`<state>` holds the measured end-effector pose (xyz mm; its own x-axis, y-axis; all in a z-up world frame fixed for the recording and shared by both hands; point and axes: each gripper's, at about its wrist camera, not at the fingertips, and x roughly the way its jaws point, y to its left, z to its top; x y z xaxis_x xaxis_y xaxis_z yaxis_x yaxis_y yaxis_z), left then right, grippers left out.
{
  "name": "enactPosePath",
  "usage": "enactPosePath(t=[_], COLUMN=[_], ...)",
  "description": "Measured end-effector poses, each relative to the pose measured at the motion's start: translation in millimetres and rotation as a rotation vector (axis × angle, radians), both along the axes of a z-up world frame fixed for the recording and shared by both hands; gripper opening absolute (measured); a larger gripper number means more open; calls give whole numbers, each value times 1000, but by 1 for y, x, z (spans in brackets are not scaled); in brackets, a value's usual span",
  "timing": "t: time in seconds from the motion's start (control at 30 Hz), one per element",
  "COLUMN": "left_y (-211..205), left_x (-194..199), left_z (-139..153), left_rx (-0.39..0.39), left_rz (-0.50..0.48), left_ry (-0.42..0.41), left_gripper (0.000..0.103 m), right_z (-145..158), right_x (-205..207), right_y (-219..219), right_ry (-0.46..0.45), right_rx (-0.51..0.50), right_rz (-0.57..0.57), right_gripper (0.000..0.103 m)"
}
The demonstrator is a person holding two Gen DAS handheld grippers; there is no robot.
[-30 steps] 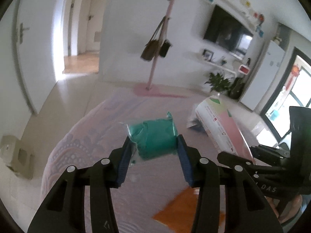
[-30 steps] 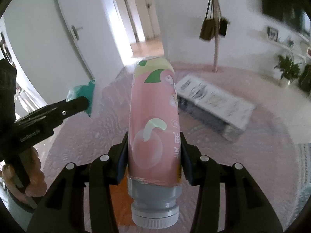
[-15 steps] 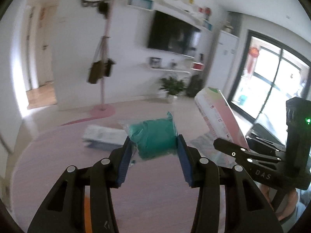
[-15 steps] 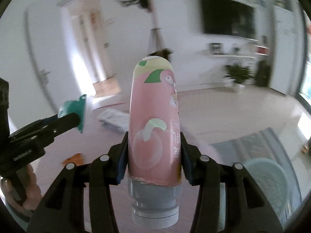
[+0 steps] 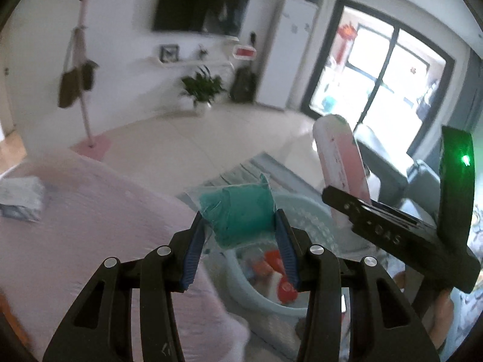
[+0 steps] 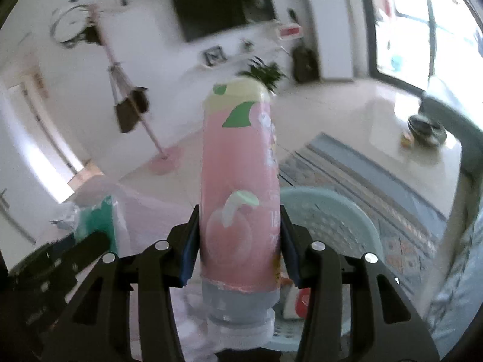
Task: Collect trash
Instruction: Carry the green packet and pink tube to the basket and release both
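Both claws are gripping trash. Left gripper [image 5: 238, 230] is pinching a green packet [image 5: 240, 211] in a clear wrapper between its blue pads [image 5: 193, 249], at the centre of the left wrist view. Right gripper [image 6: 240, 239] is squeezing a pink bottle [image 6: 238, 187] around its lower body, the grey cap end nearest the camera and the pale yellow-green end pointing away toward the upper middle of the right wrist view.

Below and behind the green packet, a light blue basket [image 5: 305, 211] is sitting at the lower centre of the left wrist view, with red and white items lying inside it. In the right wrist view the same basket [image 6: 341, 211] is showing to the right of the bottle, just behind it. A pink cloth-covered surface [image 5: 90, 226] is filling the lower left of the left wrist view, and a grey-white box [image 5: 21, 194] is lying on it at the far left edge.

The right gripper is appearing at the right of the left wrist view, with the pink bottle rising from it. The left gripper and its packet are showing at the lower left of the right wrist view.

Farther out, a patterned rug [image 6: 377, 187] is lying past the basket, and a potted plant [image 5: 202, 89], a wall television [image 5: 199, 10] and a coat stand with hanging bags [image 5: 81, 69] are standing along the far wall.
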<state>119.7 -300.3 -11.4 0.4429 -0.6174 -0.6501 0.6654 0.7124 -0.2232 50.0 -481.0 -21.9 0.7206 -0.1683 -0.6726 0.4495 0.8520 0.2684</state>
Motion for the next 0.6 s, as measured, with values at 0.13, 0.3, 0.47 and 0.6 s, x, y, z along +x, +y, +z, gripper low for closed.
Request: enactPosePath(t=[0.13, 0.3, 0.47, 0.6], left_y=[-23, -36, -40, -32], left_x=[2, 2, -3, -6], left_z=[-29, -45, -49, -46], left_rx=[27, 36, 21, 4], left_rz=[-46, -66, -90, -77], left_ry=[63, 89, 93, 79], left_gripper=[44, 45, 72, 75], right_z=[-21, -33, -39, -32], right_x=[-6, -10, -4, -13], right_y=[-20, -26, -30, -28], right_ry=[39, 78, 112, 81], right_rx=[45, 69, 58, 53], right_rz=[-38, -59, -67, -62], right_gripper=[44, 45, 49, 58])
